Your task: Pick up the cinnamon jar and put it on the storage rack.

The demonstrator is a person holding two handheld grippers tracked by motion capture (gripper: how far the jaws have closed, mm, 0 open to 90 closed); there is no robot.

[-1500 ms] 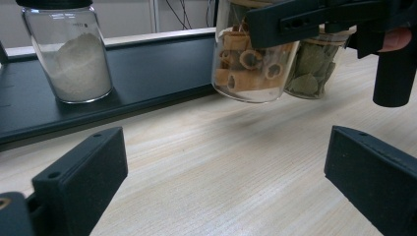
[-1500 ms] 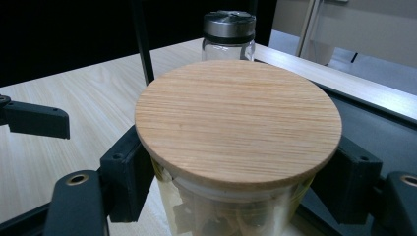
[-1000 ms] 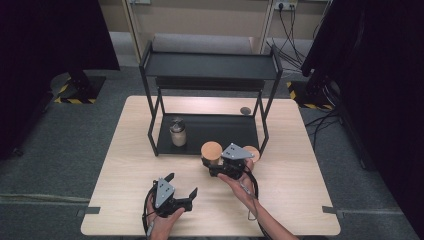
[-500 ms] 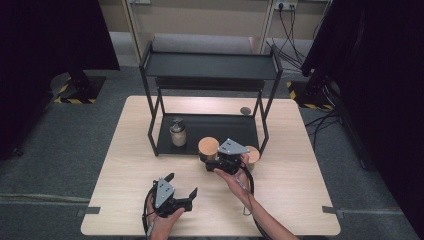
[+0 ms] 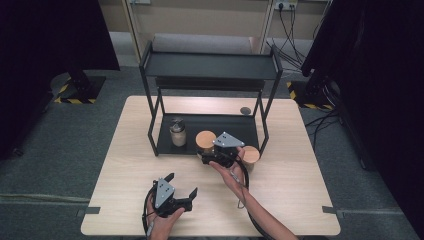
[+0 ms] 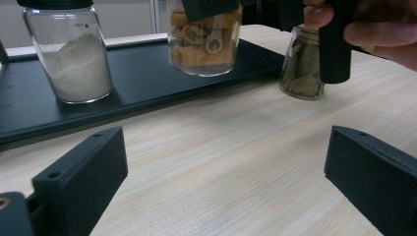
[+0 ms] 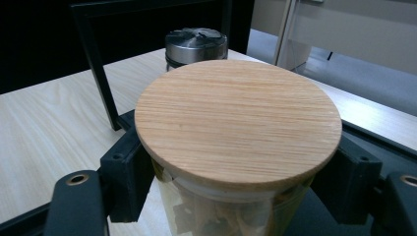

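High view: right gripper (image 5: pixel 209 159) clamped on upright pasta jar (image 5: pixel 205 141) | above rack tray (image 5: pixel 240 127) front edge | left gripper (image 5: pixel 181 188) spread, nearer tabletop (image 5: pixel 300 175) front edge.

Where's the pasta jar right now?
High view: the pasta jar sits clamped in the right tool over the front edge of the rack's bottom tray, between the white-powder jar and the leaf jar.

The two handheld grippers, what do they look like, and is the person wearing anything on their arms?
Both the left gripper and the right gripper are matte black, each topped by a grey three-cornered plate with small holes. The left gripper's black blocky jaw pads carry round screw holes. A black cable trails from the right gripper along the forearm, which is bare, with no sleeve visible.
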